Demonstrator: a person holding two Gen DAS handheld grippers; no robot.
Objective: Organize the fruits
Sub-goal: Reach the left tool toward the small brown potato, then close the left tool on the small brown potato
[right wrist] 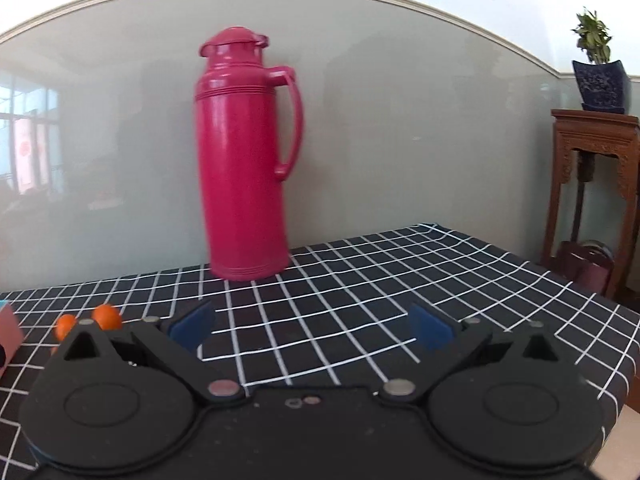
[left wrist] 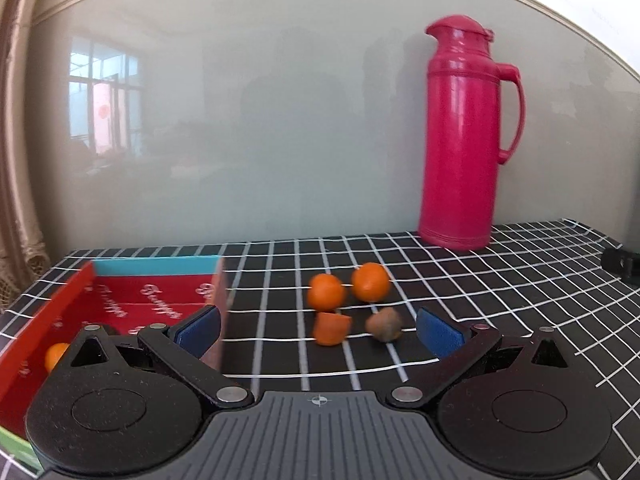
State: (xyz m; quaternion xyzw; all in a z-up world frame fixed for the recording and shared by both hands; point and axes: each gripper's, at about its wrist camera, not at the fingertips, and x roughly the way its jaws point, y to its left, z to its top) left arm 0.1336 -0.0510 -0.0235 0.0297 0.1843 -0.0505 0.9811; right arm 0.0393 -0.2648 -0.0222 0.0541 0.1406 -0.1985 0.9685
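In the left wrist view, three oranges (left wrist: 326,292) (left wrist: 370,281) (left wrist: 331,328) and a brown kiwi (left wrist: 384,323) lie on the black checked tablecloth (left wrist: 500,280). My left gripper (left wrist: 318,330) is open and empty, just in front of them. A red open box (left wrist: 132,304) stands at the left with one orange (left wrist: 56,356) inside, partly hidden by the gripper. My right gripper (right wrist: 312,330) is open and empty over bare cloth; two oranges (right wrist: 107,316) (right wrist: 65,326) show at its far left.
A tall pink thermos jug (left wrist: 464,136) stands at the back against the grey wall; it also shows in the right wrist view (right wrist: 244,156). The table's right edge (right wrist: 624,360) drops off; a wooden stand (right wrist: 592,184) with a potted plant (right wrist: 598,76) is beyond.
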